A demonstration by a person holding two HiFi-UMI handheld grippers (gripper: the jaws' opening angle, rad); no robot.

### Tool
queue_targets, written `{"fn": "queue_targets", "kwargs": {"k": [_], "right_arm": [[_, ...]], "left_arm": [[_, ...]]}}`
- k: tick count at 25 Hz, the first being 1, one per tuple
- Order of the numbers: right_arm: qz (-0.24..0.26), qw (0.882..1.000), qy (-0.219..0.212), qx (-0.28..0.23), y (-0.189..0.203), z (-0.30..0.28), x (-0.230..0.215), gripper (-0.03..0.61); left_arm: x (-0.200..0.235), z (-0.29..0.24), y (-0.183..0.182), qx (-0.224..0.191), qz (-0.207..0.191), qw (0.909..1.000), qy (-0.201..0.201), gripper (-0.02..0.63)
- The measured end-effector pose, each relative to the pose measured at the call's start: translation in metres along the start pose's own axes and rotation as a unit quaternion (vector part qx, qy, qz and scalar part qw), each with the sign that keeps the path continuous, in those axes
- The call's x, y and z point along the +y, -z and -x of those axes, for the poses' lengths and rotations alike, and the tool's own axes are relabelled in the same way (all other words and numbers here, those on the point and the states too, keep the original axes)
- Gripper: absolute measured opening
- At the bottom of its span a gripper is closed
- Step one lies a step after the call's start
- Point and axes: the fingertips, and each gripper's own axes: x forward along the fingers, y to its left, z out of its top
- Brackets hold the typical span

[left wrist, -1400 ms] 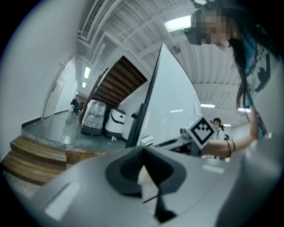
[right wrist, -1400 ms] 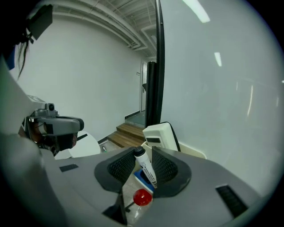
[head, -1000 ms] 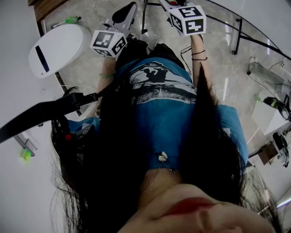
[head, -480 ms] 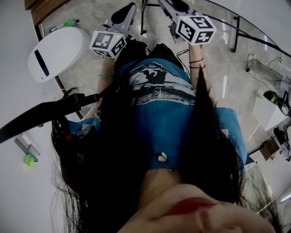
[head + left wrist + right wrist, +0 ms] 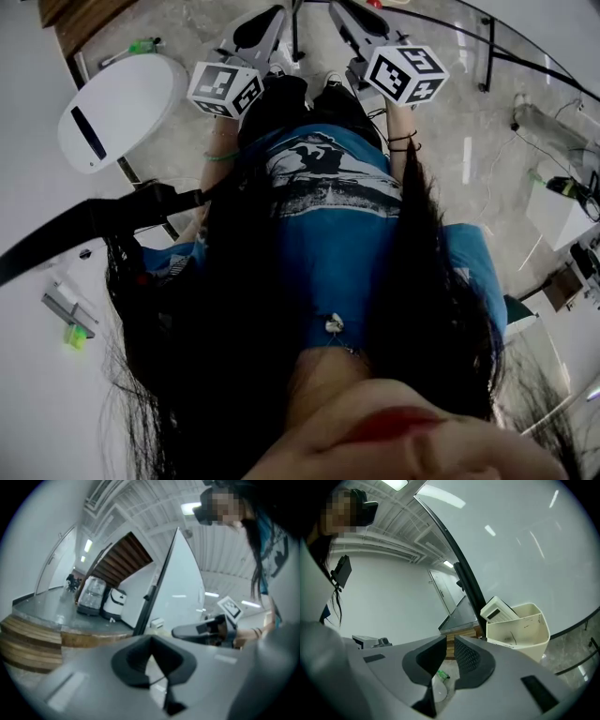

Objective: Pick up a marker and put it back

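In the head view I look down my own body at the floor. A green marker (image 5: 145, 43) lies on the grey floor at the upper left, beyond a white lidded bin (image 5: 122, 108). My left gripper (image 5: 261, 23) is held out in front with its jaws shut and nothing in them (image 5: 151, 639). My right gripper (image 5: 361, 19) is held beside it. Its jaws (image 5: 450, 641) are closing with a narrow gap left and nothing between the pads. The green marker (image 5: 442, 674) shows through that gap, far off on the floor.
A cream open-top bin (image 5: 520, 630) stands against a glass wall at the right. A dark strap (image 5: 84, 230) crosses at the left. Wooden steps (image 5: 28, 644) and parked machines (image 5: 101, 599) lie ahead of the left gripper. Cables and boxes (image 5: 562, 202) sit at the far right.
The right gripper has drifted right and nearer my body in the head view. The left gripper has hardly moved.
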Motion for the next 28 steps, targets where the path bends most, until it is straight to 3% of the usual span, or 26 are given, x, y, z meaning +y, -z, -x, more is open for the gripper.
{"fn": "queue_targets", "kwargs": {"k": [8,12,20,28], "right_arm": [[-0.002,1.0,-0.022,-0.001,0.005,-0.001,0.014,0.026],[0.002,0.999,-0.037,0.0,0.004,0.014,0.02,0.021],[0.005,0.998,-0.059,0.003,0.018,0.105,-0.008,0.02],[0.0,0.995,-0.096,0.014,0.055,0.21,-0.043,0.02]], "left_arm": [[0.007,0.019,-0.011,-0.01,-0.015,0.9993,-0.033,0.003],[-0.011,0.023,-0.012,-0.012,-0.021,0.9989,-0.04,0.003],[-0.107,0.001,0.007,-0.025,-0.03,0.9976,-0.057,0.003],[-0.226,-0.007,0.061,-0.018,-0.031,0.9954,-0.089,0.003]]}}
